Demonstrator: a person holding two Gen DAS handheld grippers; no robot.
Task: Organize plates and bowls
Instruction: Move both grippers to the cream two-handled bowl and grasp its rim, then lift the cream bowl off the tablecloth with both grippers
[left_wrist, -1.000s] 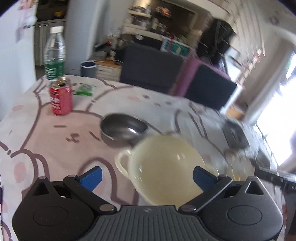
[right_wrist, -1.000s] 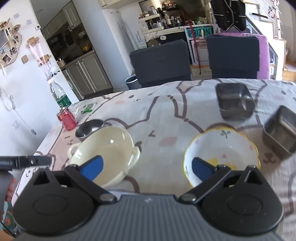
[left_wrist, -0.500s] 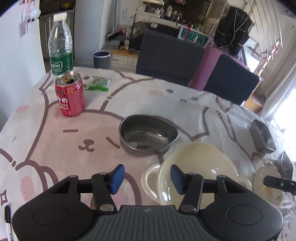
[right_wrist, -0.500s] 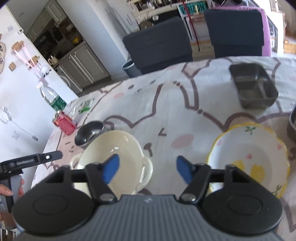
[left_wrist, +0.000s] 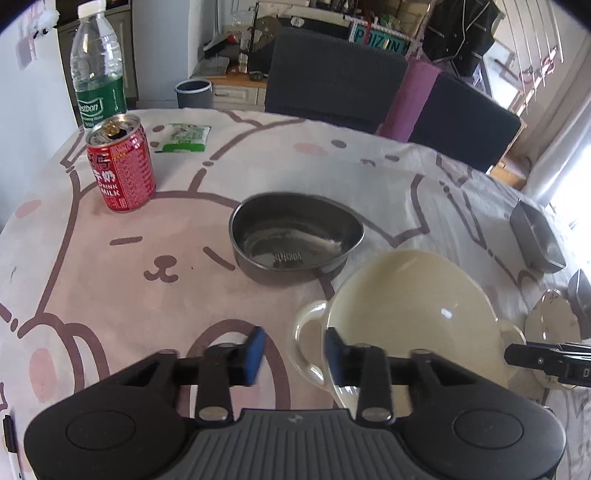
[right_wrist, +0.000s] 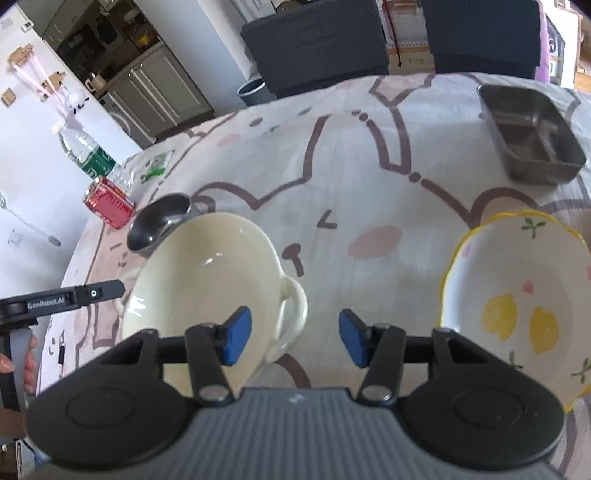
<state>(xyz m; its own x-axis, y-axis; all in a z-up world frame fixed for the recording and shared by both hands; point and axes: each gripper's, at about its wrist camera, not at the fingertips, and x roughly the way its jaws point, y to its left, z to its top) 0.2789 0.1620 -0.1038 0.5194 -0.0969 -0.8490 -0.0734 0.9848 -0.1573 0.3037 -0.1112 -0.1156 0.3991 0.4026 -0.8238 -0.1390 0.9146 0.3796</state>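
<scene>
A cream bowl (left_wrist: 406, 314) with two loop handles stands on the tablecloth. In the left wrist view my left gripper (left_wrist: 293, 354) straddles its near handle (left_wrist: 306, 343); the jaws are closing and the blue pads are clear of it. In the right wrist view my right gripper (right_wrist: 293, 336) straddles the other handle (right_wrist: 295, 306) of the same cream bowl (right_wrist: 207, 277), jaws closing, with one pad over the rim and one outside, neither pressing. A white bowl with a yellow rim (right_wrist: 517, 295) lies to the right. An oval steel bowl (left_wrist: 295, 236) sits just behind the cream one.
A rectangular steel tray (right_wrist: 532, 136) stands at the far right, with another steel dish (left_wrist: 580, 291) near it. A red can (left_wrist: 122, 166), a water bottle (left_wrist: 98, 66) and a green packet (left_wrist: 184, 136) are at the far left. Dark chairs (left_wrist: 332, 74) line the table's far side.
Both grippers have sunk toward the cream bowl and their jaws have narrowed from wide open. Each now has a handle of the bowl between its fingers.
</scene>
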